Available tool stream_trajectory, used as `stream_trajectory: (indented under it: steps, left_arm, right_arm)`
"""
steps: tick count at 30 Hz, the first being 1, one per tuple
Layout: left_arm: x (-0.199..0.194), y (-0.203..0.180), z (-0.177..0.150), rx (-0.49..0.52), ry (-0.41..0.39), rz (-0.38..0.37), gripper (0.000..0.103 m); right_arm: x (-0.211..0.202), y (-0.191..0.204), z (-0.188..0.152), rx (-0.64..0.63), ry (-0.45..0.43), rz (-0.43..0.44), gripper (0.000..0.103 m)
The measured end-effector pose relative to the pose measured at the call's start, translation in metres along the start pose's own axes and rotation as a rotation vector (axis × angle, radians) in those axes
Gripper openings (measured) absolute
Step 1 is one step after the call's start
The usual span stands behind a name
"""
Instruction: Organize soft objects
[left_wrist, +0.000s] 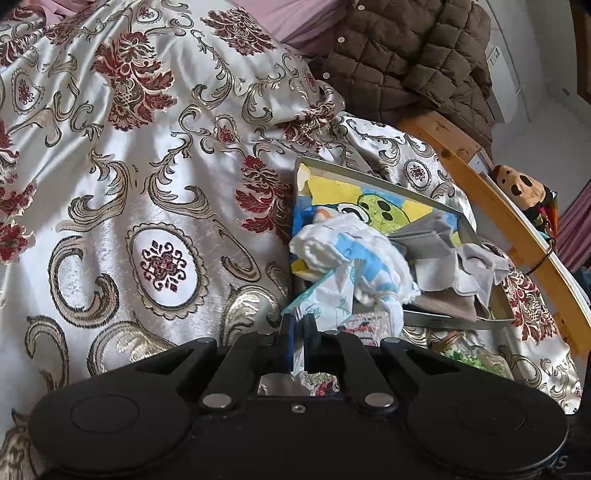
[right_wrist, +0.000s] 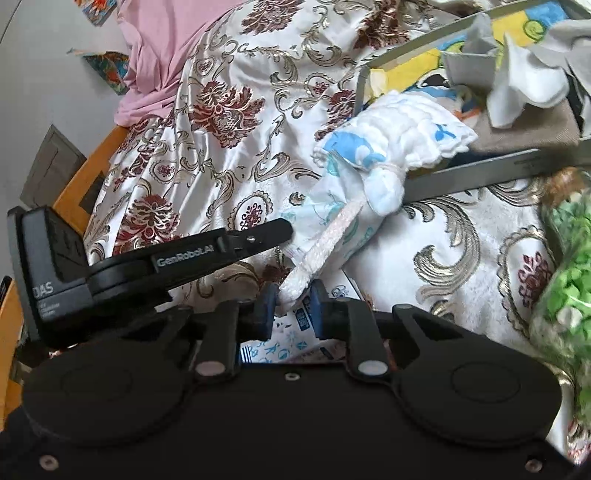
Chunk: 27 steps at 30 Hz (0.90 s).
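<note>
While my left claw (left_wrist: 298, 334) pinches the blue-print cloth (left_wrist: 354, 266) edge tight, right claw (right_wrist: 291, 299) is clamped on its white strap (right_wrist: 325, 243), w/ the tray (right_wrist: 480, 168) just beside.

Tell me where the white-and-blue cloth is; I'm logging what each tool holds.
The white-and-blue cloth drapes over the gray tray's near-left corner, hanging toward both tools.

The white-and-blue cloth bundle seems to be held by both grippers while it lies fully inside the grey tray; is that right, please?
Not quite: the white-and-blue cloth bundle hangs over the grey tray's front rim onto the patterned bedspread, as the right wrist view shows. The left gripper and right gripper do both hold it.
</note>
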<state>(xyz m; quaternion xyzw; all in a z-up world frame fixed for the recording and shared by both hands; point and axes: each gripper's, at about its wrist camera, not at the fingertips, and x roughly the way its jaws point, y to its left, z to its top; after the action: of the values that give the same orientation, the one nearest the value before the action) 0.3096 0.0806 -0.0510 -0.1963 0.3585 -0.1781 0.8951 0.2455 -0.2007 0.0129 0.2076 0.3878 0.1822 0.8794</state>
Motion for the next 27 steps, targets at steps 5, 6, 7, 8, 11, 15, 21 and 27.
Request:
stream_trajectory:
  steps: [5, 6, 7, 8, 11, 15, 21, 27]
  left_arm:
    - [-0.010, -0.018, -0.001, 0.054, -0.049, 0.005, 0.003]
    - [-0.011, -0.023, 0.001, 0.072, -0.059, 0.003, 0.003]
    - [-0.011, -0.026, 0.003, 0.080, -0.070, 0.007, 0.003]
    - [-0.010, -0.029, 0.004, 0.085, -0.078, 0.007, 0.003]
    - [-0.009, -0.038, 0.009, 0.102, -0.106, 0.012, 0.002]
    - [-0.012, -0.048, 0.010, 0.110, -0.124, 0.001, 0.002]
    - [-0.024, -0.050, 0.015, 0.086, -0.144, -0.029, 0.002]
    - [-0.019, -0.063, 0.018, 0.119, -0.181, -0.033, 0.002]
  right_arm:
    - [-0.025, 0.006, -0.001, -0.060, -0.057, -0.022, 0.010]
    - [-0.029, 0.007, 0.000, -0.080, -0.075, -0.026, 0.010]
    - [-0.034, 0.009, 0.001, -0.097, -0.096, -0.029, 0.010]
    - [-0.038, 0.010, 0.003, -0.110, -0.111, -0.029, 0.010]
    - [-0.048, 0.010, 0.007, -0.124, -0.138, -0.031, 0.010]
    - [-0.060, 0.013, 0.013, -0.119, -0.154, -0.024, 0.009]
    - [-0.087, 0.007, 0.015, -0.119, -0.179, -0.031, 0.008]
    - [-0.102, 0.007, 0.023, -0.172, -0.248, -0.093, 0.007]
